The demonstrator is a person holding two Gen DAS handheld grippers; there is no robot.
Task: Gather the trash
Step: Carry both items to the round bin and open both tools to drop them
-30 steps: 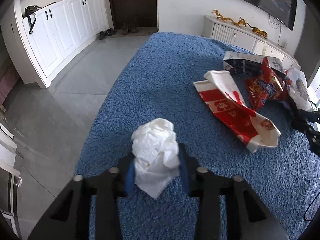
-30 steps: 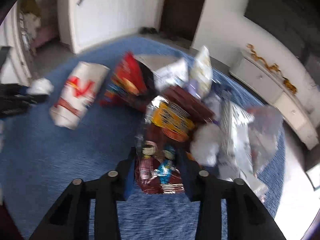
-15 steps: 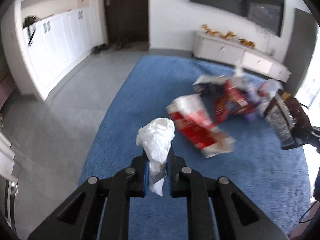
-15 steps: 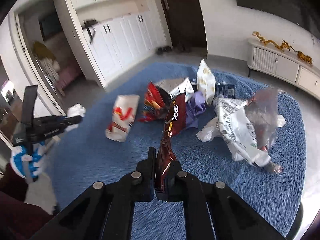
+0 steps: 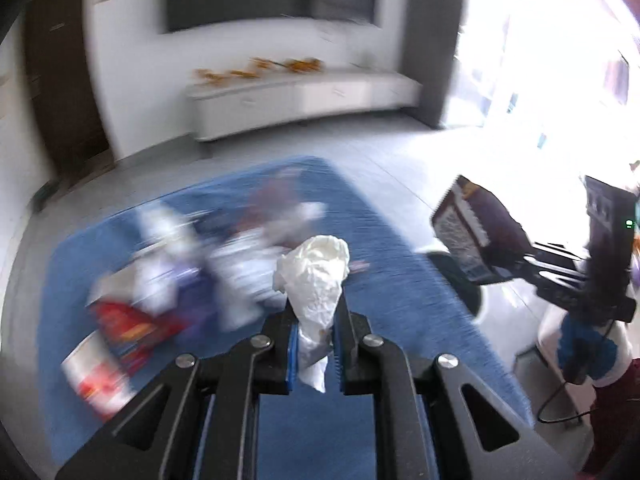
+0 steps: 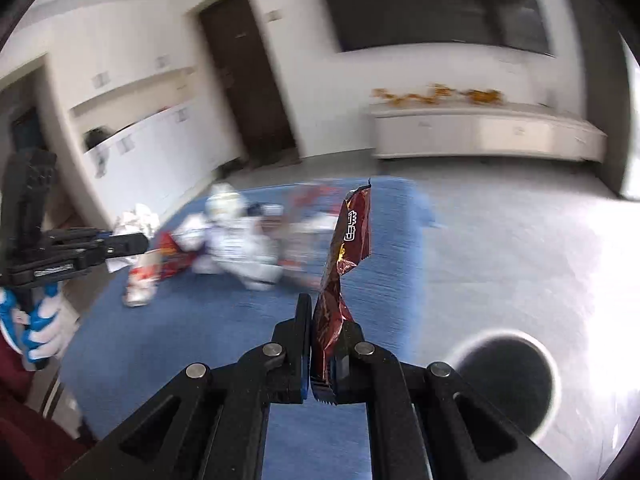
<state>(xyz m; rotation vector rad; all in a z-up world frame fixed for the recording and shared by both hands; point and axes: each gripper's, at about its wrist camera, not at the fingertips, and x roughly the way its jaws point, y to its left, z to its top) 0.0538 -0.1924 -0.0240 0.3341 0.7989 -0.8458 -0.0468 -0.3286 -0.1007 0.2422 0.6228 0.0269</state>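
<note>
Left gripper (image 5: 314,344) clamps crumpled tissue (image 5: 316,276); right gripper (image 6: 322,354) clamps a maroon snack wrapper (image 6: 344,264) by its end, which may slip free before reaching the black bin (image 6: 506,380)

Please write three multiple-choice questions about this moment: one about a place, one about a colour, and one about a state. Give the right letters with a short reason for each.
1. Where does most of the trash lie?
A. on the blue rug
B. on the white cabinet
C. in the round bin

2. What colour is the packet in the right gripper?
A. green
B. dark red
C. yellow

3. What is the state of the left gripper?
A. open and empty
B. shut on nothing
C. shut on a crumpled tissue

Key:
1 A: the trash pile lies on the blue rug.
2 B: the right gripper pinches the dark red snack packet.
3 C: the left gripper clamps the crumpled tissue.
</note>
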